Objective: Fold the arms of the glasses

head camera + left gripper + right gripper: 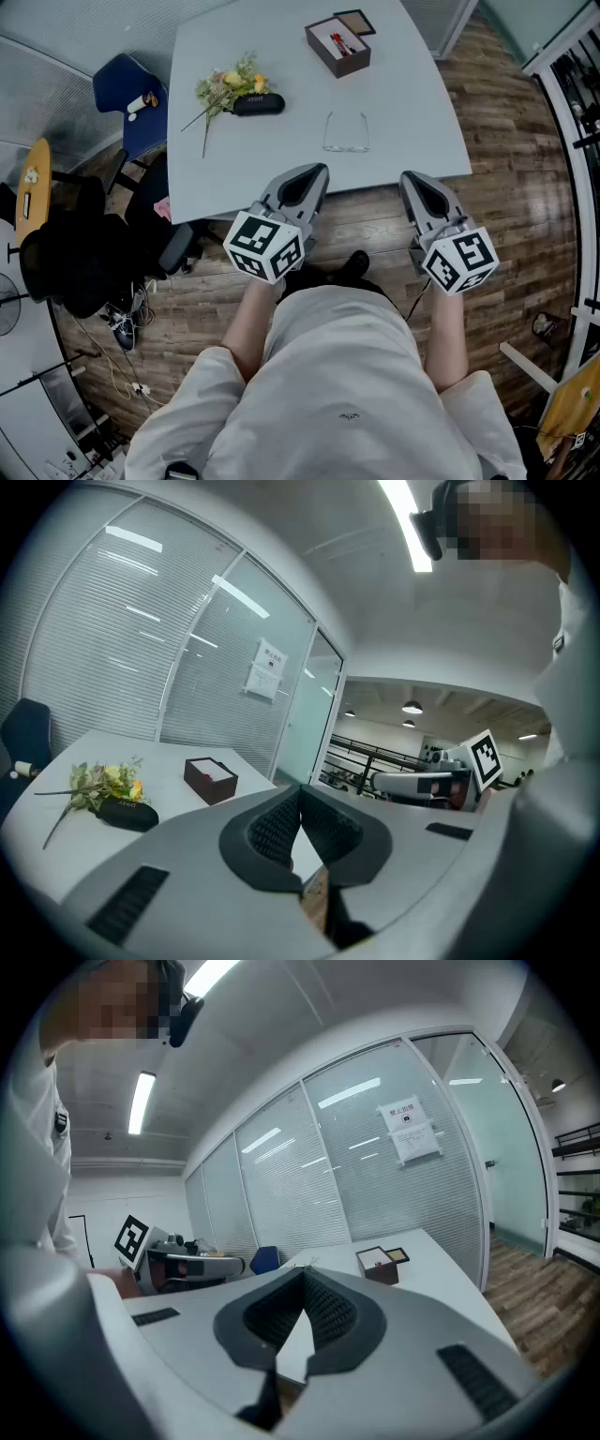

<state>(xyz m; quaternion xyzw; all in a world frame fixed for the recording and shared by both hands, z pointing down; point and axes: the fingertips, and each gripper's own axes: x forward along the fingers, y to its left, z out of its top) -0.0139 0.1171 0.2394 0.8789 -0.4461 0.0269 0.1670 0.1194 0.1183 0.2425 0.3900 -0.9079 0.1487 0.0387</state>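
Thin-rimmed clear glasses (346, 132) lie on the white table (281, 141) with both arms unfolded, pointing away from me. My left gripper (317, 172) hovers at the table's near edge, left of the glasses, jaws shut and empty. My right gripper (409, 178) hangs just off the near edge, right of the glasses, also shut with nothing in it. In the left gripper view the left gripper (300, 789) shows its pads meeting. The right gripper view shows the right gripper (303, 1274) closed the same way. The glasses are hidden in both gripper views.
A black glasses case (258, 104) lies beside a small flower bunch (228, 87) at the table's left. A dark open box (337, 47) stands at the far side. A blue chair (131, 103) and black chairs (80, 248) stand left. Wooden floor (525, 187) runs right of the table.
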